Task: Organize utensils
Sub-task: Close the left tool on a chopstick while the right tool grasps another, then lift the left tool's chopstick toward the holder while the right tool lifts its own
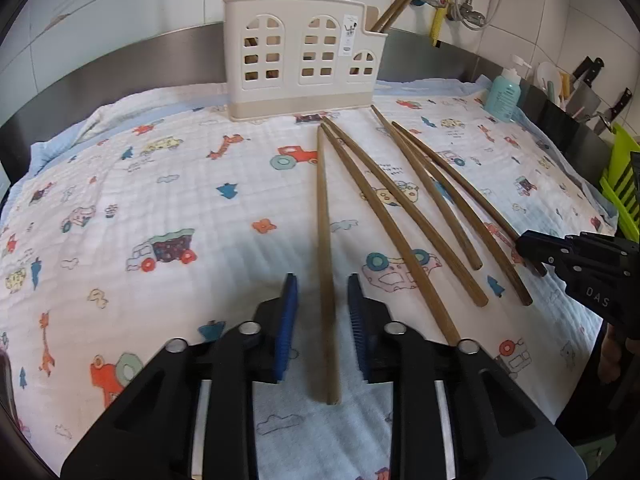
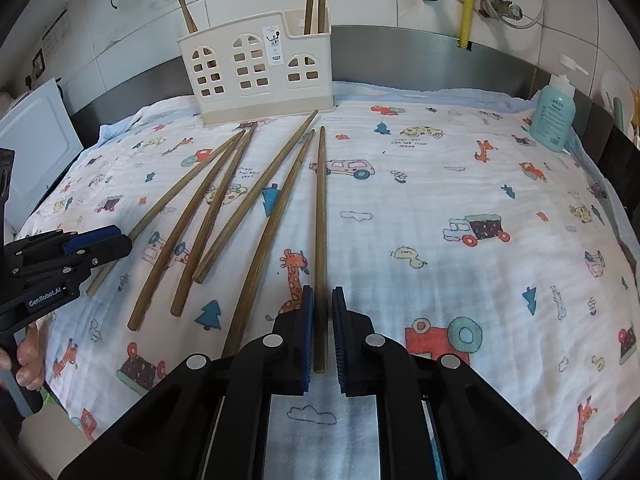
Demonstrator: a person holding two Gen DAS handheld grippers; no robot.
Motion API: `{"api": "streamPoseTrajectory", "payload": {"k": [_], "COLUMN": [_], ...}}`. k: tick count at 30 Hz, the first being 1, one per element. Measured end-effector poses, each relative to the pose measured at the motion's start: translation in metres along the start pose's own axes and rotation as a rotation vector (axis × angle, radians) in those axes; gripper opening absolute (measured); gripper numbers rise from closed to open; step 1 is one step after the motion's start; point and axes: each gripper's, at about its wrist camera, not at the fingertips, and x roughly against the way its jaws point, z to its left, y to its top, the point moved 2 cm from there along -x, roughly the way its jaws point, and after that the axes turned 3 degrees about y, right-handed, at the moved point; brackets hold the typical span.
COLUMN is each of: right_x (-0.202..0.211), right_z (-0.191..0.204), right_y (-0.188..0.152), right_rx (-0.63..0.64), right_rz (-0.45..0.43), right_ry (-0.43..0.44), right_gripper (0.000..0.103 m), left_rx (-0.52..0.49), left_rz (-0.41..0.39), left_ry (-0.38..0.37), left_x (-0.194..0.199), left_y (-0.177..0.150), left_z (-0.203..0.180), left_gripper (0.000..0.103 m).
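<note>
Each tongs straddled a chopstick: left tongs (image 1: 322,312) narrowly open around the leftmost chopstick (image 1: 324,220), right tongs (image 2: 322,332) clamped on the rightmost chopstick (image 2: 321,220). Next, probably lifting both into the holder (image 2: 256,76).

Six chopsticks (image 2: 320,220) lay loose on one printed cloth (image 2: 440,168), fanned from nine o'clock round to twelve in the right wrist view. Three more stood upright in one cream holder (image 2: 256,80) at eleven o'clock: one at its left end, two at its right. That made nine chopsticks in all. The holder's front showed three arched window panels. One blue-green pump bottle (image 2: 552,120) stood at two o'clock. One yellow hose (image 2: 468,4) hung on the wall at one o'clock. There were two grippers, the left gripper (image 1: 323,280) and the right gripper (image 2: 321,292), each with two blue-padded fingers
</note>
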Motion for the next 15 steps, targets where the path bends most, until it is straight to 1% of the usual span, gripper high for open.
{"api": "streamPoseTrajectory", "payload": {"k": [6, 10, 15], "right_x": [-0.0011, -0.0025, -0.0009], "right_z": [0.0014, 0.0016, 0.0021], "right_y": [-0.0004, -0.0007, -0.0015], "right_rx": [0.012, 0.018, 0.021], "right_rz": [-0.003, -0.007, -0.016], "right_ry": [-0.012, -0.019, -0.028], "right_gripper": [0.008, 0.007, 0.007], "left_rx": [-0.022, -0.042, -0.029], "left_rz": [0.014, 0.022, 0.024], "left_ry": [0.025, 0.055, 0.067], "left_x": [-0.0048, -0.0072, -0.007], "left_y": [0.0012, 0.0035, 0.0052], "left_z": [-0.0021, -0.0055, -0.0058], "left_gripper": [0.013, 0.01, 0.006]}}
